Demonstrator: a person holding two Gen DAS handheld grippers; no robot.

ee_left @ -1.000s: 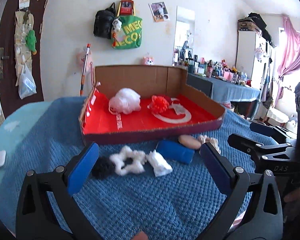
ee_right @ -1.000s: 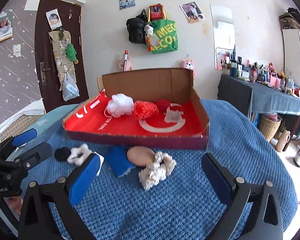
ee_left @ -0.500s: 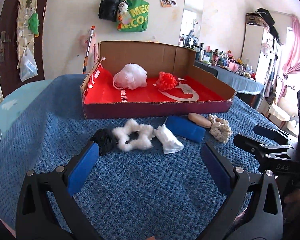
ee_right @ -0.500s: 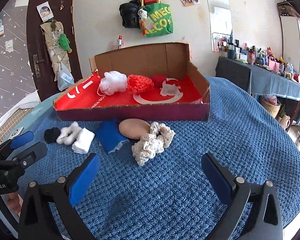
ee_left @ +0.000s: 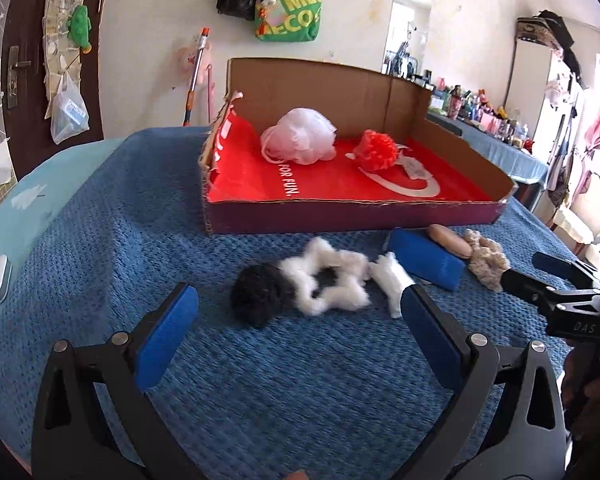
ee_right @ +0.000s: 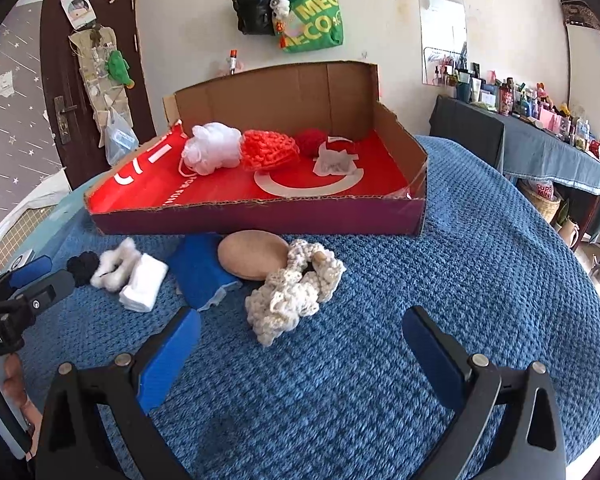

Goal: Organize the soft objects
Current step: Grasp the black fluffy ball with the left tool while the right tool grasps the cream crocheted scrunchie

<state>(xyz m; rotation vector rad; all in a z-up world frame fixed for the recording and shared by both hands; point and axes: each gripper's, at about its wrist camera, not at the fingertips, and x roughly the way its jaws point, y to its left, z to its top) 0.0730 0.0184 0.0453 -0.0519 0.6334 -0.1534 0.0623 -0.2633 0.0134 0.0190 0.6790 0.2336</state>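
A row of soft items lies on the blue blanket in front of a red-lined cardboard box (ee_left: 356, 216) (ee_right: 260, 220): a black pompom (ee_left: 258, 294) (ee_right: 82, 266), a white fluffy star ring (ee_left: 328, 280) (ee_right: 114, 266), a folded white cloth (ee_left: 392, 282) (ee_right: 144, 288), a blue sponge (ee_left: 424, 260) (ee_right: 200, 270), a tan oval pad (ee_left: 450, 236) (ee_right: 254, 254) and a cream crochet scrunchie (ee_left: 486, 258) (ee_right: 296, 290). My left gripper (ee_left: 298, 312) is open just short of the pompom and star. My right gripper (ee_right: 300, 334) is open just short of the scrunchie.
Inside the box lie a white mesh puff (ee_left: 300, 142) (ee_right: 214, 148), a red-orange knitted piece (ee_left: 376, 152) (ee_right: 268, 150) and a white scrap (ee_right: 334, 162). A cluttered side table (ee_right: 540, 132) stands to the right. A door (ee_right: 88, 80) and hanging bags (ee_right: 292, 8) are behind.
Both grippers have moved forward and down toward the row of items, which now look larger and closer. Both stay open.
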